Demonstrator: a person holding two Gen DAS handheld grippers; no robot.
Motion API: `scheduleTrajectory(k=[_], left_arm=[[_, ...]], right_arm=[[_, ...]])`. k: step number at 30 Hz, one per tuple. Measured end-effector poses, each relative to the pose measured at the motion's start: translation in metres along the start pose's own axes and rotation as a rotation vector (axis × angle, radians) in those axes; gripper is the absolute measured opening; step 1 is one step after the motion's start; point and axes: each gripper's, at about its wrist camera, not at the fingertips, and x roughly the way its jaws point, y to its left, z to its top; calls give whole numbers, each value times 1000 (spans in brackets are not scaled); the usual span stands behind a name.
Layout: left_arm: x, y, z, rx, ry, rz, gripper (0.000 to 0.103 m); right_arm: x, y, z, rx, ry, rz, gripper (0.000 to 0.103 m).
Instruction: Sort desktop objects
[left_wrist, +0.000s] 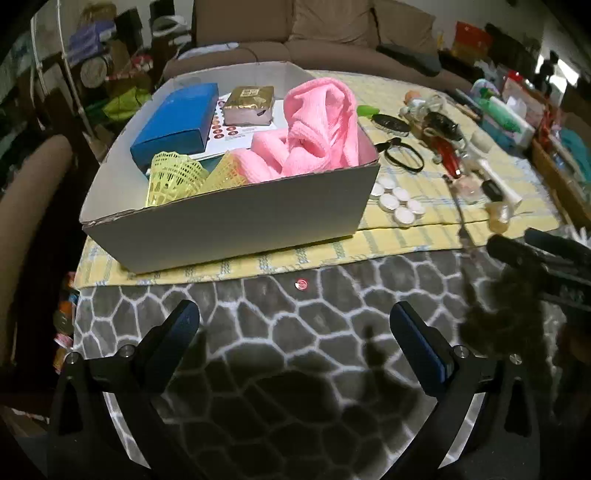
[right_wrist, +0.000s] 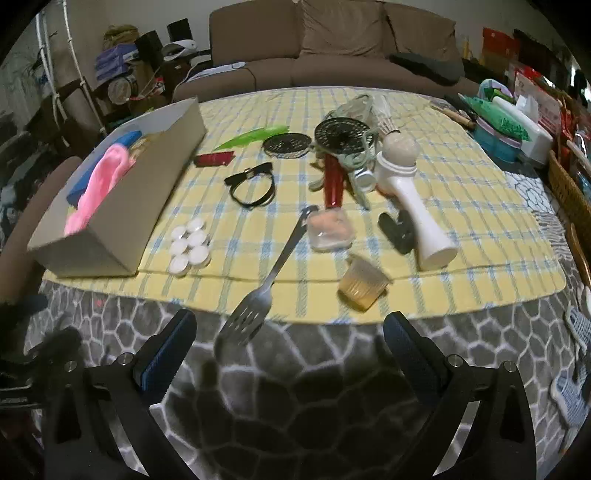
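Nearest, the left gripper (left_wrist: 294, 325) and the right gripper (right_wrist: 290, 330) both hang over the grey patterned blanket (right_wrist: 314, 387) with fingers spread wide, holding nothing. Just past the right one lie a metal spatula (right_wrist: 266, 284) and a tipped plastic cup (right_wrist: 362, 286) on the yellow checked cloth (right_wrist: 480, 229). Further left sits the cardboard box (left_wrist: 236, 221), holding a pink towel (left_wrist: 314, 133) and a blue box (left_wrist: 177, 122).

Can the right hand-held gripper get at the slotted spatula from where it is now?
Probably yes. The right hand-held gripper is open and empty, and the spatula lies just ahead between its fingers, its head over the cloth's edge. Nothing lies between; the cup sits off to the right.
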Motion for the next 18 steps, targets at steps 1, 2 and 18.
scheduleTrajectory(k=[1,2,18], left_arm=[[4,-2,-1,4,-1,19,103],[8,-4,-1,6,-1,36,103],[49,-5,3,-84,0,53,103]], right_arm=[[4,5,-5,-10,7,-14,103],[8,9,-8,-22,14,-28,103],[32,12,-14,0,15,-110,103]])
